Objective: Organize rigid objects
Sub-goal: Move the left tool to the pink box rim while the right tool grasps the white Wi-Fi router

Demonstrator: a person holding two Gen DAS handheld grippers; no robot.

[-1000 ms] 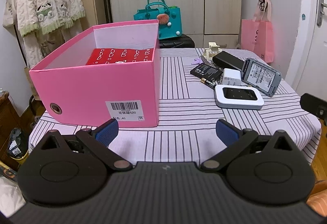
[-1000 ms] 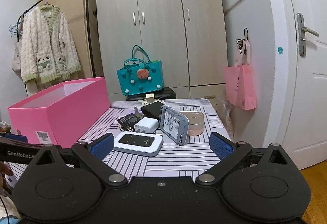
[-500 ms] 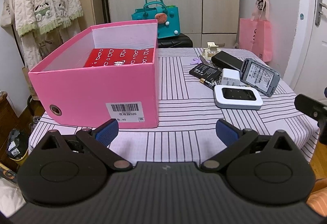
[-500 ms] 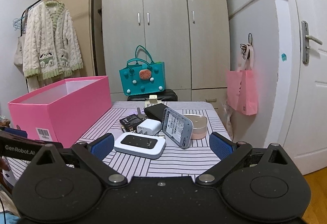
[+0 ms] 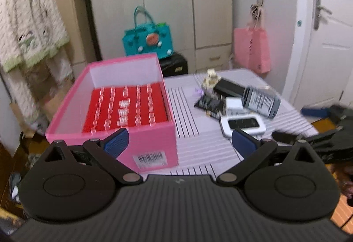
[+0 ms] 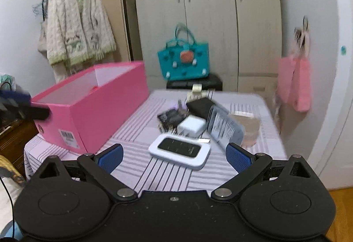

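Right claw [image 6: 174, 157] is spread wide with nothing in it, hovering over the near edge of the striped table [image 6: 167, 175]. Straight ahead, just past its blue pads [image 6: 237, 157], lies the white pocket router [image 6: 179, 151], flat, with its long axis running roughly crosswise to the claw's line, slightly skewed. That's the closest loose item, so my guess is it goes first. Behind it sits a cluster: a white charger [image 6: 191, 126], a grey device [image 6: 224, 127] propped at a tilt, a black box [image 6: 201, 106] and a round beige tin [image 6: 247, 128]. Everything's motion-blurred, so I can't swear which ones are touching.

Left claw [image 5: 179, 142] is also open and empty, parked in front of the pink box [image 5: 154, 145], which already has a red packet [image 5: 126, 107] lying in the bottom. From that side the router is off to the right, so the right hand is clearly the nearer one, and the box lies to its left.
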